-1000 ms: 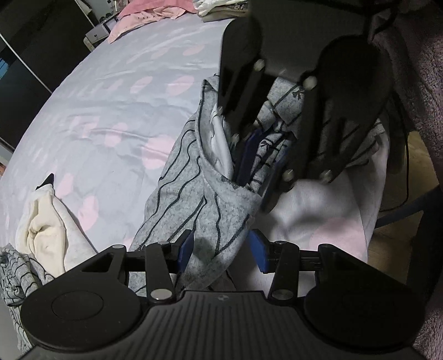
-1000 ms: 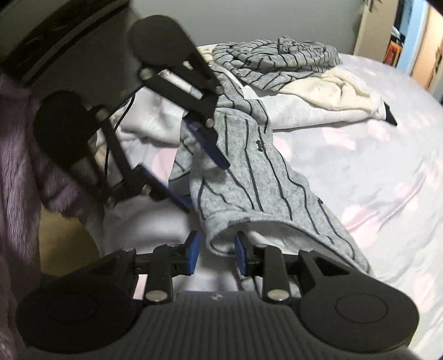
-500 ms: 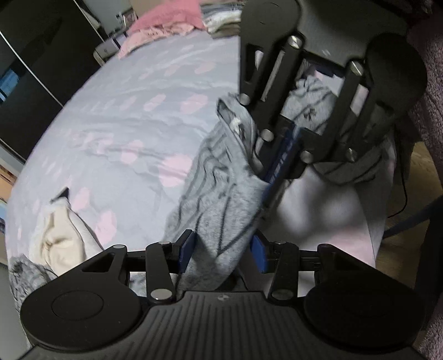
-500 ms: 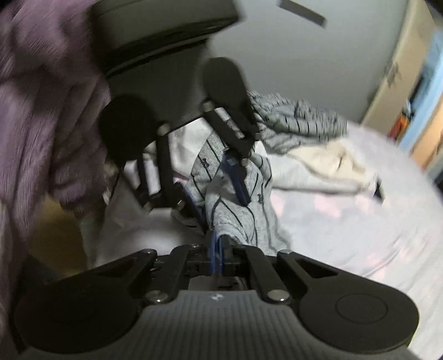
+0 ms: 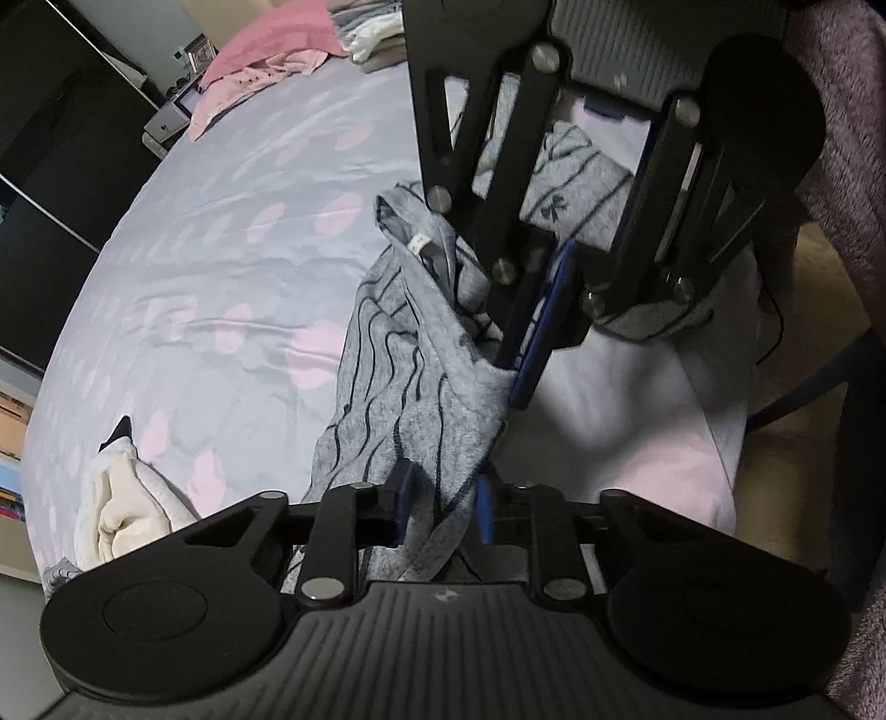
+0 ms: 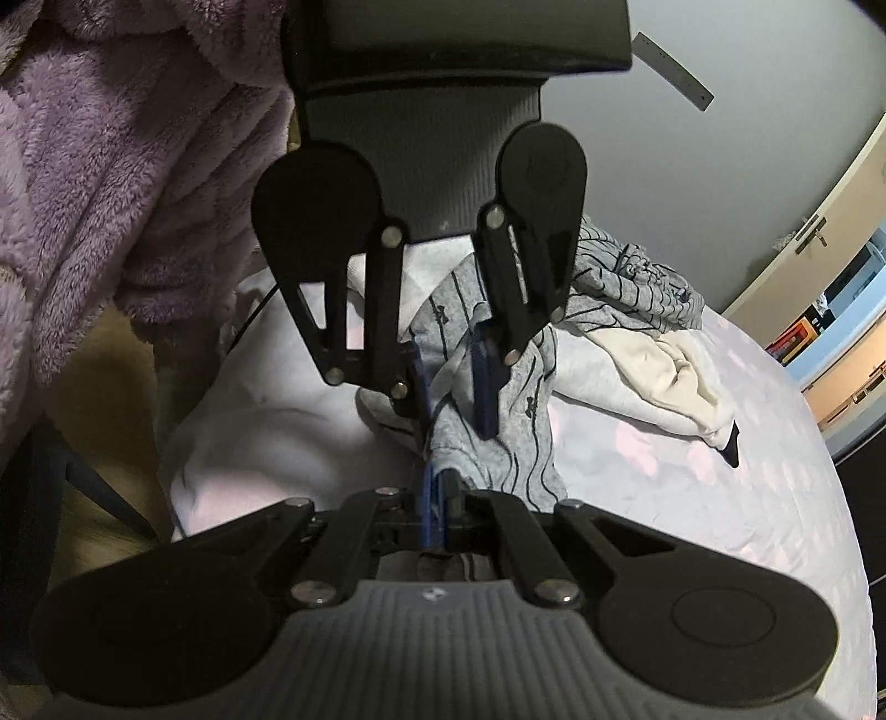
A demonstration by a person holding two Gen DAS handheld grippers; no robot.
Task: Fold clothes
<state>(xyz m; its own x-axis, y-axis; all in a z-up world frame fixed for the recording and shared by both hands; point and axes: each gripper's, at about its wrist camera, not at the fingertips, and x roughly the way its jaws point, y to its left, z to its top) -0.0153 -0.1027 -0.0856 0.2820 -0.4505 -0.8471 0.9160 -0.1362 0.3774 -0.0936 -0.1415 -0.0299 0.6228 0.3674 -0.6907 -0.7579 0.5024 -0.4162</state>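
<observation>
Early stage: right gripper (image 6: 437, 501) is pinched tight on the grey striped garment (image 5: 410, 382) above the bed (image 5: 221, 266), left gripper (image 5: 440, 501) straddles it part-open without clamping; no fold made, clothes pile (image 6: 648, 338) untouched.

- Your left claw (image 5: 440, 509) has its pads apart around the grey striped garment (image 5: 410, 387); the cloth fills the gap.
- Your right claw (image 5: 534, 327) hangs directly ahead of the left, pinched on the same garment, blocking the straight path forward.
- To your left, the bed (image 5: 221, 277) lies bare and wide, giving room to sweep.
- The cream and grey clothes heap (image 5: 122, 509) crowds the near left corner.
- A pink garment (image 5: 260, 72) and folded stack (image 5: 371, 33) sit at the far end.
</observation>
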